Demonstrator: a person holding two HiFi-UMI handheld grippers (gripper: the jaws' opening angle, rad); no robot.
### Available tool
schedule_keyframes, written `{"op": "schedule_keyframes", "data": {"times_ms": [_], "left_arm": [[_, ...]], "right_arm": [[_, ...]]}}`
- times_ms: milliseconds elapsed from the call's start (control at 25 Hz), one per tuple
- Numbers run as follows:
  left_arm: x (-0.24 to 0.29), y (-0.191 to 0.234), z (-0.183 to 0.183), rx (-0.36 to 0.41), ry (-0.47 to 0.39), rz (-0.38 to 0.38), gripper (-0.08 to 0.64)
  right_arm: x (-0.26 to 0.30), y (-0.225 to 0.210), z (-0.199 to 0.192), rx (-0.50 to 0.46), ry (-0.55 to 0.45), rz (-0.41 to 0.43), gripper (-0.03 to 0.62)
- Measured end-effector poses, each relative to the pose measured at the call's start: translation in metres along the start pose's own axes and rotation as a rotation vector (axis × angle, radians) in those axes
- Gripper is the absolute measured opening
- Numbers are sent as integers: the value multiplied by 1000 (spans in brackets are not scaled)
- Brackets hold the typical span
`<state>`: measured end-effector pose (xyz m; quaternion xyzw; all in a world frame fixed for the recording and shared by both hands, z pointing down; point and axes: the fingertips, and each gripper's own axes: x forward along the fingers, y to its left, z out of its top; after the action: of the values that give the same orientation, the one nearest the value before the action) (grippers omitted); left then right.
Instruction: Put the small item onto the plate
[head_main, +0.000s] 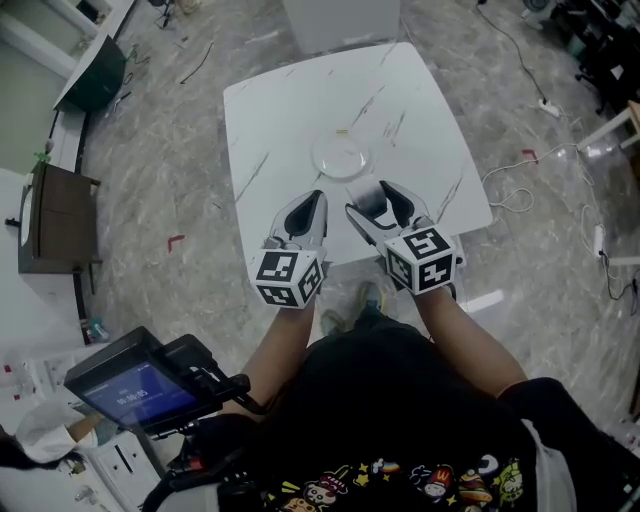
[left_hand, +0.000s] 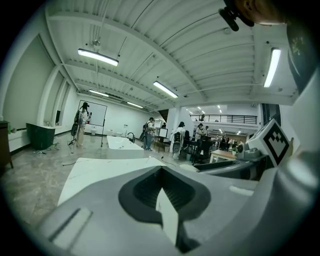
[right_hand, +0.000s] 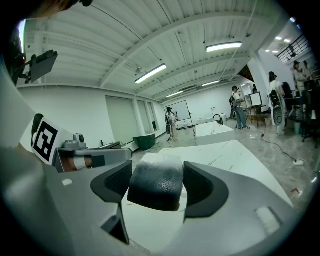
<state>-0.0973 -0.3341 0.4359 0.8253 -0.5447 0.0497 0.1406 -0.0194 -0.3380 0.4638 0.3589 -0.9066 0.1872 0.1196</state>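
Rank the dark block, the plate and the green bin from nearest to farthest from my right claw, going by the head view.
1. The dark block: clamped between the jaws of the right claw.
2. The plate: on the table just ahead, slightly left.
3. The green bin: off the table, far to the upper left.

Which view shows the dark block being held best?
The right gripper view: the dark block sits close up between the jaws, its texture visible. The head view shows only a small grey sliver. The left gripper view doesn't show it.
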Motion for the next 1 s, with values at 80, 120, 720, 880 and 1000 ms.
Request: {"op": "schedule_keyframes", "data": {"times_ms": [80,120,720,880,1000], "left_arm": [[7,6,0,-7,4,9,0],[10,8,0,-9,4,12,0],[27,35,-9,-25,12,74,0],[30,42,-9,-34,18,98,0],[35,50,-11,-49,23,113,0]], "right_arm": [[5,-7,3,-4,6,-2,347],[8,-9,3,-8,9,-3,347],[62,-25,-8,-66,84,28,347],[78,-28,-7,-81,93,29,347],[96,-37,-18,-89,128,26,347]]}}
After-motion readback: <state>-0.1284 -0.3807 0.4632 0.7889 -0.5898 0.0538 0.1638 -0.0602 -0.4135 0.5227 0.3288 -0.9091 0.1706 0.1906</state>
